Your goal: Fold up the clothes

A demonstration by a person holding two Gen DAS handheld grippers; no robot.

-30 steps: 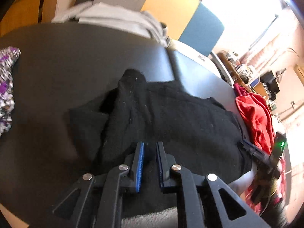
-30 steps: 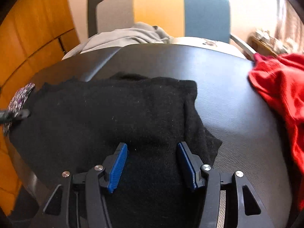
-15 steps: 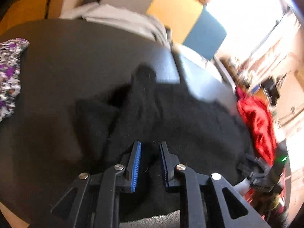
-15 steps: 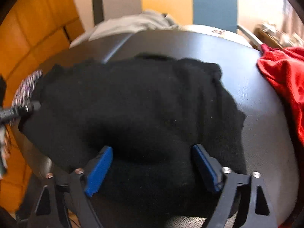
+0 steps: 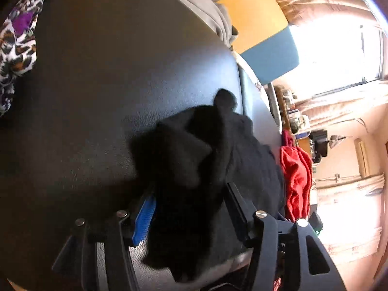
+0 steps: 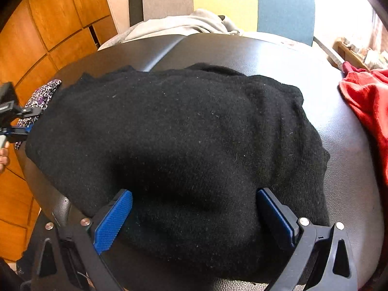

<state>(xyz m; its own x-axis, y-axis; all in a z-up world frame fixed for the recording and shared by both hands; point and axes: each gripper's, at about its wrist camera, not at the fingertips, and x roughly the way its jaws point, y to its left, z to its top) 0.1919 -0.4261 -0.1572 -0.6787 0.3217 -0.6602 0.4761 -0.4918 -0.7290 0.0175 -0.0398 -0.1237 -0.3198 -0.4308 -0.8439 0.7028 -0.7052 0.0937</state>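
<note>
A black knit garment (image 6: 184, 131) lies folded in a thick pile on the dark leather-like table (image 6: 266, 53). My right gripper (image 6: 194, 215) is open wide at the garment's near edge, and its blue pads (image 6: 112, 220) straddle a bulge of the cloth. In the left wrist view the same black garment (image 5: 198, 160) bunches up between the fingers of my left gripper (image 5: 189, 206), which is open at the pile's left end. The left gripper (image 6: 21, 121) also shows at the left edge of the right wrist view, with a hand behind it.
A red garment (image 6: 366, 101) lies at the table's right side, and a purple and leopard-print cloth (image 5: 17, 38) at its left. A grey garment (image 6: 179, 24) rests on a chair (image 6: 283, 7) with a grey, yellow and blue back behind the table. Wooden panels (image 6: 48, 24) stand to the left.
My left gripper went from nearly shut on the black cloth to wide open, and its view rolled. My right gripper spread wider and moved in over the garment's near edge.
</note>
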